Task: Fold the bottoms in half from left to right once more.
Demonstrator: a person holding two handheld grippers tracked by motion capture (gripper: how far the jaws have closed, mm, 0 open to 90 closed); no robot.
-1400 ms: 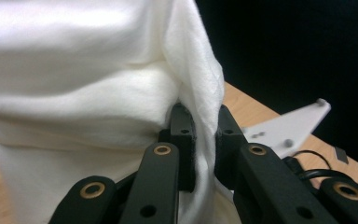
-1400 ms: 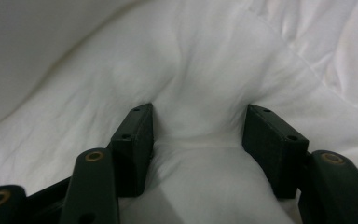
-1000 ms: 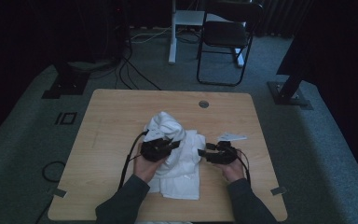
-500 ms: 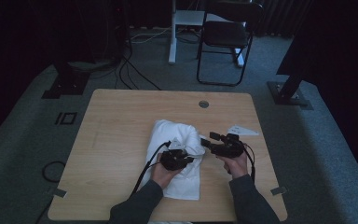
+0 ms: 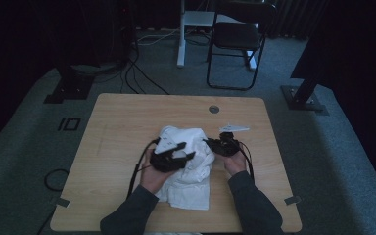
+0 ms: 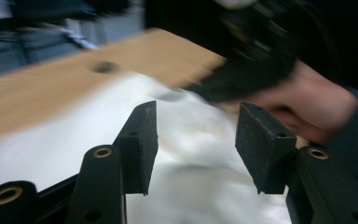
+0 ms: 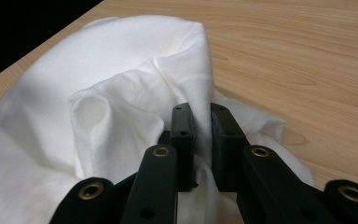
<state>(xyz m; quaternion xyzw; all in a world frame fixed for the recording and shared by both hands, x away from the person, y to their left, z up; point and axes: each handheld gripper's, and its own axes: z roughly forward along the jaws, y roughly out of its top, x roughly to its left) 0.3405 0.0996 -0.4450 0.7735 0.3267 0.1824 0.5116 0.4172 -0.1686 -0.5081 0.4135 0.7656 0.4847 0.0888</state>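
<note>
A crumpled white cloth (image 5: 192, 183) lies in the middle of the wooden table (image 5: 117, 137). My left gripper (image 5: 185, 151) hovers over the cloth's middle. In the left gripper view its jaws (image 6: 196, 109) have just been opening and stand apart, with the cloth (image 6: 196, 177) below them and nothing between the pads. My right gripper (image 5: 209, 142) is at the cloth's right edge. Its jaws (image 7: 200, 109) have just been closing and pinch a raised fold of the cloth (image 7: 135, 60). The right hand (image 6: 317, 112) shows blurred in the left gripper view.
A round hole (image 5: 214, 108) sits in the tabletop near the far edge. Bare wood (image 7: 307, 56) lies to the cloth's right. Beyond the table stand a black chair (image 5: 237, 36) and a white post, with cables on the floor at far left.
The left gripper dipped toward the front of the cloth, then came back up over its middle with jaws parted. The right gripper moved in and closed on a fold. The cloth is bunched higher.
</note>
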